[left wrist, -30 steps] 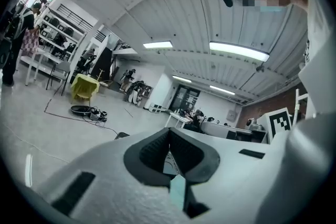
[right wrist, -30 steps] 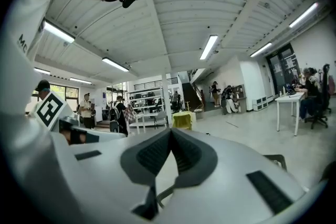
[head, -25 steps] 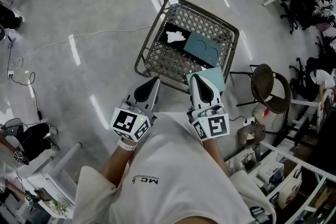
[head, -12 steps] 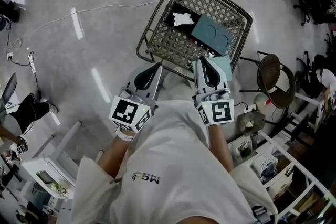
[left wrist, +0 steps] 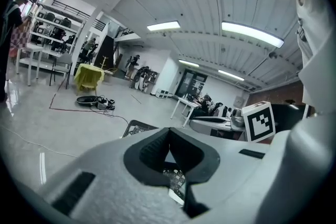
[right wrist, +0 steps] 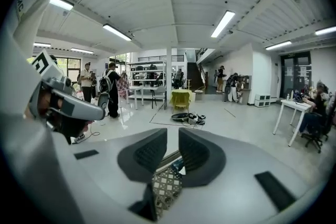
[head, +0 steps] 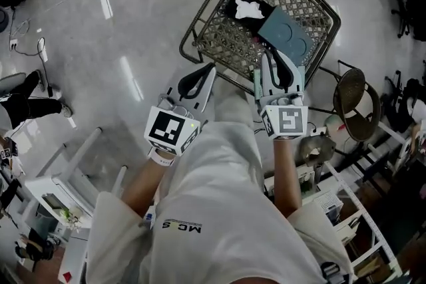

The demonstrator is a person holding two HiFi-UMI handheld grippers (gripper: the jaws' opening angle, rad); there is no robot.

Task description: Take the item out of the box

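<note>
Tongs first: left gripper [head: 212, 68] clenched, pads meeting at tip w/ nothing between; right gripper [head: 278, 55] released, jaws just been opening, narrow gap btwn pads, only mesh and rim seen through it, nothing pinched. Both held low, aimed at near rim of wire basket [head: 226, 43] in upper right of head view: prob. lining up for a reach in, right one opened as likely picker, left shut and out of the way. Inside basket, toward its right side: grey-blue flat box [head: 286, 33] w/ two round dents, lying flat just beside black sheet [head: 229, 3] carrying white crumpled piece [head: 249, 10]. Prob. the box meant by the task; item itself not identifiable, poss. the white piece, poss. sth inside the box. Pale teal edge [head: 255, 80] poking out just left of right gripper by the rim; can't tell what. Head view only: basket contents from above, round stool [head: 351, 103] at right. Gripper views only: pad state close up, plus room at level, e.g. yellow-covered chair [right wrist: 181, 98], ceiling strip lights; basket contents mostly hidden behind jaws there. Left gripper view also catching marker cube [left wrist: 260, 120] of right gripper, right of frame.
</note>
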